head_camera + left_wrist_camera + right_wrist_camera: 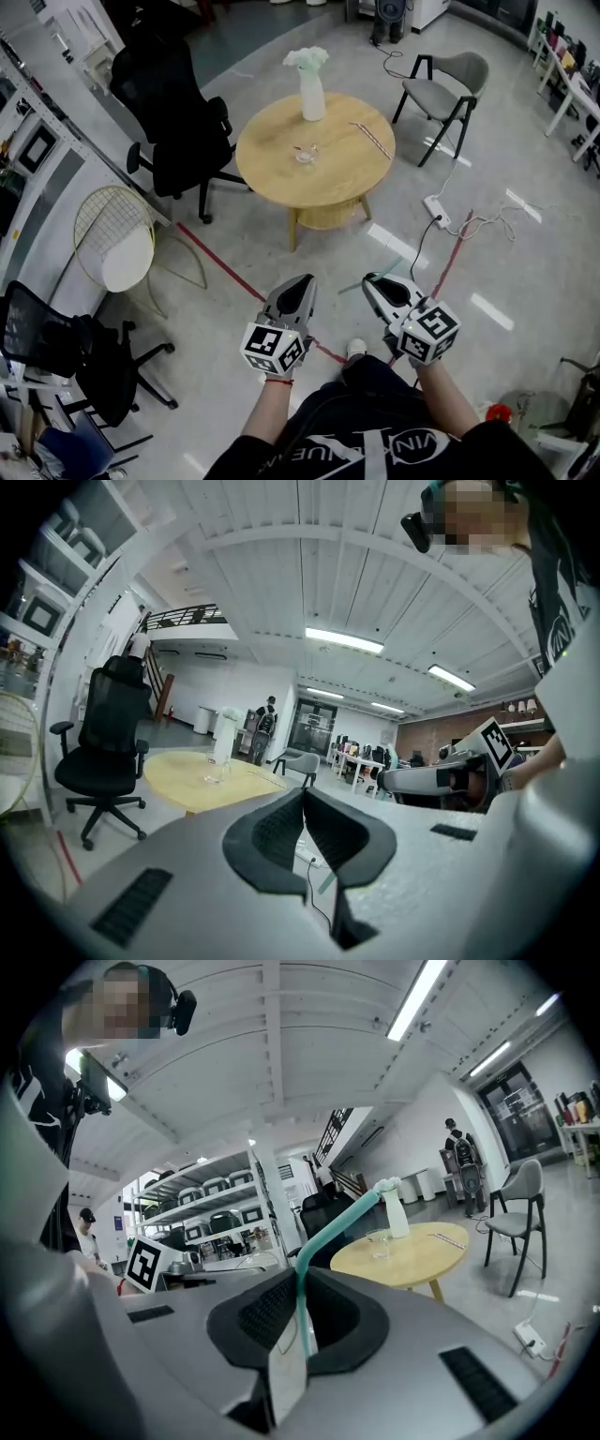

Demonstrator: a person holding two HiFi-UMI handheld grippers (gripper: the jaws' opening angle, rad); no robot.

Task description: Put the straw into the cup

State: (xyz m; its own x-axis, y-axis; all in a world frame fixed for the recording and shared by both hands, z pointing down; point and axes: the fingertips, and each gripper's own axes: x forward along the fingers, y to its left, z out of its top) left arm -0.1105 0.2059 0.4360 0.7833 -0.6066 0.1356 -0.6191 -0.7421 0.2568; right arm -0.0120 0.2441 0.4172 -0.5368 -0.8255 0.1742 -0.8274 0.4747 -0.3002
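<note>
My right gripper (372, 279) (302, 1280) is shut on a teal bendy straw (330, 1225), held low above the floor and well short of the table. The straw sticks up and forward out of the jaws, and a white paper wrapper (285, 1375) hangs below them. In the head view the straw (354, 284) pokes out to the left of the tip. A small clear cup (305, 153) (379, 1242) (215, 771) stands near the middle of the round wooden table (281, 169). My left gripper (301, 280) (303, 795) is shut with nothing in it, beside the right one.
A white vase with flowers (311, 86) stands at the table's far side, more straws (372, 139) lie at its right. A black office chair (178, 122) is left of the table, a grey chair (448, 80) right. A power strip (436, 211) and cables lie on the floor.
</note>
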